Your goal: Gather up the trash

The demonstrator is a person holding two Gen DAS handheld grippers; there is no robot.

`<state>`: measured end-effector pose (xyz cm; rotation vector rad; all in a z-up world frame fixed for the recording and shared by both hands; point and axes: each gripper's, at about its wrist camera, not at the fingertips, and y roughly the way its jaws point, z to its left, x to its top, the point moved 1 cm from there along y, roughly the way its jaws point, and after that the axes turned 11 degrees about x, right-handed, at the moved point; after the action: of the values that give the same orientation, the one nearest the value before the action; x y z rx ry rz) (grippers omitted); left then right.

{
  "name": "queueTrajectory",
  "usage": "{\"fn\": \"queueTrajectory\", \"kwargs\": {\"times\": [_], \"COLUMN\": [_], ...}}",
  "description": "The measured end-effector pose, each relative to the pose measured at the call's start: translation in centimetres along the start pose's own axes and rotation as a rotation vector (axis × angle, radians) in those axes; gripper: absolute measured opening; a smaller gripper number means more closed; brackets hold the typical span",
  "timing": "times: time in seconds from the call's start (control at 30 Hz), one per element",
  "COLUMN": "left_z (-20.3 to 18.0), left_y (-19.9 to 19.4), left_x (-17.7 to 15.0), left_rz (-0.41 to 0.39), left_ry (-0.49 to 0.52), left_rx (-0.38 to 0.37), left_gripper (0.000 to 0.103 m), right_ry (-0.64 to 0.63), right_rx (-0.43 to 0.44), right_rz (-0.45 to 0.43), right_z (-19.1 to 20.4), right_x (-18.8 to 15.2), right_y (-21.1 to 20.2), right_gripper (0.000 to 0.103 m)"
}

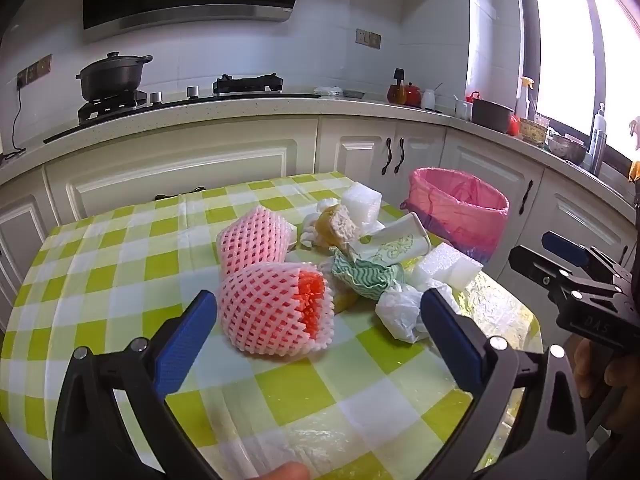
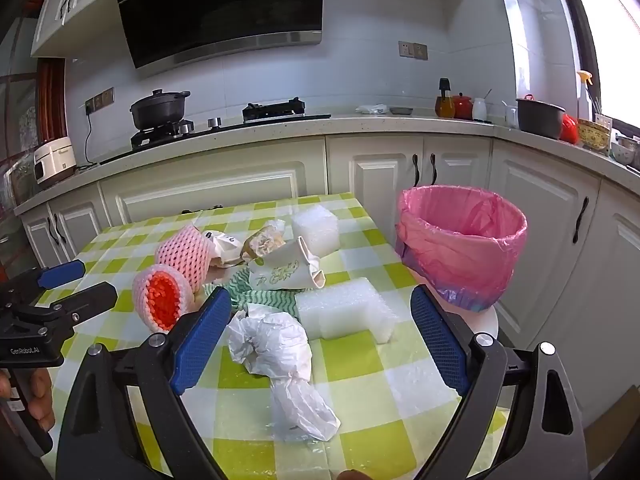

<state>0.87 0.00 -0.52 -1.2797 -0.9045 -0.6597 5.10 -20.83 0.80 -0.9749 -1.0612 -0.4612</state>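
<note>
Both tongs gape wide, empty; left tongs (image 1: 318,312); right tongs (image 2: 322,308).

A black pot (image 2: 160,110) sits on the stove (image 2: 162,134).

– What sits between the fingers of the right gripper (image 2: 322,312)?

– Its jaws stand wide apart, pointing down at the checked tablecloth (image 2: 360,364). A crumpled white plastic bag (image 2: 276,348) lies between them, untouched, with a white foam block (image 2: 340,312) just behind it.

– And the bin?

– The pink-lined trash bin (image 2: 460,240) stands at the table's right edge, open.

– Anything to the left?

– The left gripper (image 2: 56,284), held in a hand (image 2: 38,400), near two pink foam fruit nets (image 2: 176,272) and a crushed paper cup (image 2: 284,272).
</note>
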Motion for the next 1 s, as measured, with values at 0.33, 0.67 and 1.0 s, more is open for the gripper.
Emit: {"fn": "queueTrajectory", "kwargs": {"times": [0.33, 0.67, 1.0], "left_z": [0.02, 0.04, 0.02], "left_y": [-0.02, -0.02, -0.02], "left_x": [-0.01, -0.01, -0.01], "left_rz": [-0.005, -0.005, -0.005], "left_ry": [-0.001, -0.002, -0.001], "left_rx": [0.001, 0.0, 0.0], "left_gripper": [0.099, 0.099, 0.099], "right_ry": [0.006, 0.006, 0.007], "right_rx": [0.003, 0.003, 0.006], "right_rz": [0.003, 0.003, 0.003], "right_z": [-0.09, -0.22, -0.13], "right_x": [-0.22, -0.13, -0.09], "right_y": [0.22, 0.19, 0.19], "right_gripper": [0.086, 0.086, 0.086]}}
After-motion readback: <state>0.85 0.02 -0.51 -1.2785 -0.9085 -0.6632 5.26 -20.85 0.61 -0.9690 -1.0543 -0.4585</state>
